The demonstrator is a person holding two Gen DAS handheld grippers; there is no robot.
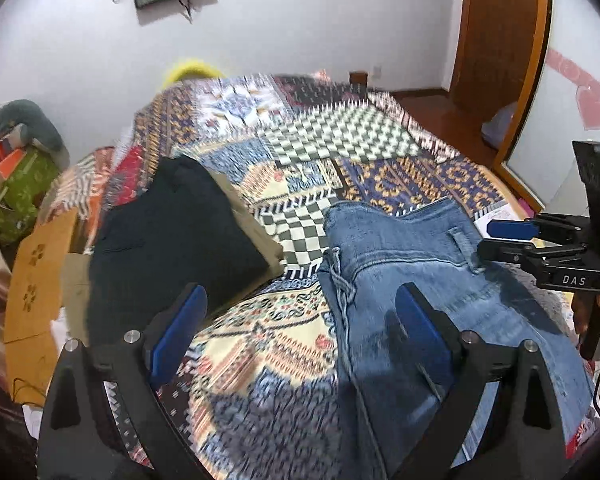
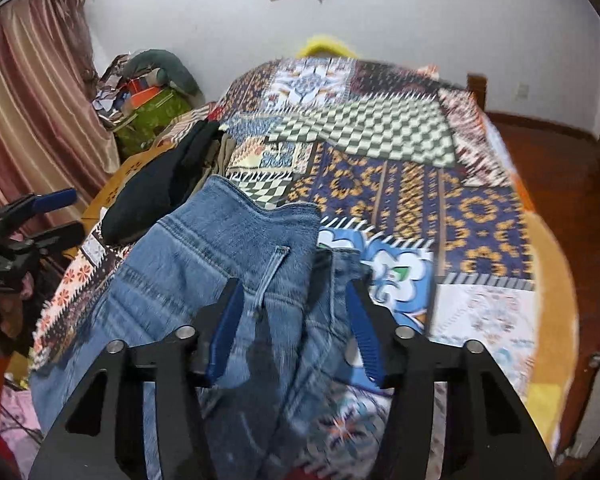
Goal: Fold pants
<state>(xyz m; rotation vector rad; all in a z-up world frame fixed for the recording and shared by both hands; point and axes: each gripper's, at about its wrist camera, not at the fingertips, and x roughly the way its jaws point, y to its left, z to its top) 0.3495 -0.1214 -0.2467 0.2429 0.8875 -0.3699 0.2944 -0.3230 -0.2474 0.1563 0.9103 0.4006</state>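
Blue jeans (image 1: 412, 264) lie on the patterned bedspread, waistband toward the far side; they also show in the right wrist view (image 2: 220, 256). My left gripper (image 1: 300, 300) is open and empty, hovering over the jeans' left edge and the bedspread. My right gripper (image 2: 294, 292) is open above the jeans near a belt loop, holding nothing; it also shows at the right of the left wrist view (image 1: 496, 238). The left gripper shows at the left edge of the right wrist view (image 2: 66, 212).
A black folded garment (image 1: 172, 232) on a tan one lies left of the jeans. A cardboard box (image 1: 36, 300) and green bag (image 1: 24, 192) stand beside the bed. The bedspread (image 2: 420, 184) stretches far and right. A wooden door (image 1: 500, 32) is at the right.
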